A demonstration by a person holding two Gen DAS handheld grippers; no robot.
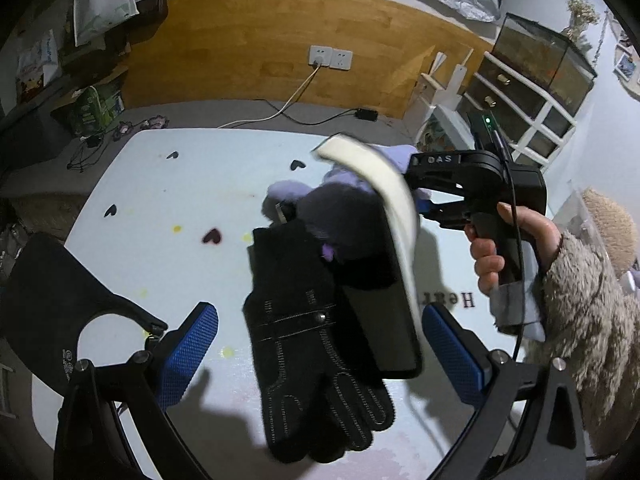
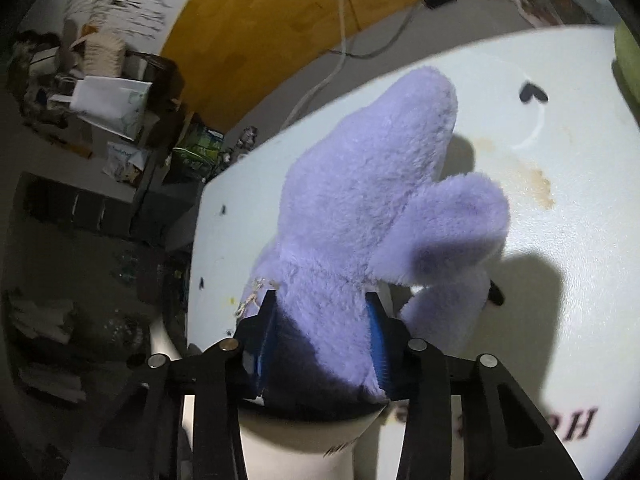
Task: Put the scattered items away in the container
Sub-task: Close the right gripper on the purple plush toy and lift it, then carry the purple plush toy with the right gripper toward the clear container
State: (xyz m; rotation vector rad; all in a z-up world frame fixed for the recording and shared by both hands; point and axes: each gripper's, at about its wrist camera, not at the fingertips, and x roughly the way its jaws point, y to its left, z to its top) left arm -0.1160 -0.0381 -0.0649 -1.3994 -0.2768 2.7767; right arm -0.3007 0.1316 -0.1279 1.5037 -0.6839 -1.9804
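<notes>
Now right fingers (image 2: 322,344) pinching purple mitten (image 2: 372,196); black glove (image 1: 308,340) hangs from container (image 1: 396,280); left fingers (image 1: 320,354) spread.

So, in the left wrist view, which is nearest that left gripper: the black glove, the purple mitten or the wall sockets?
From the left gripper:
1. Black glove, lying between its fingers.
2. Purple mitten, farther up the table, in the right gripper.
3. Wall sockets, on the far wall.

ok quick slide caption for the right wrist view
Right hand-held gripper clamps a fluffy lilac mitten above the white table.
</notes>
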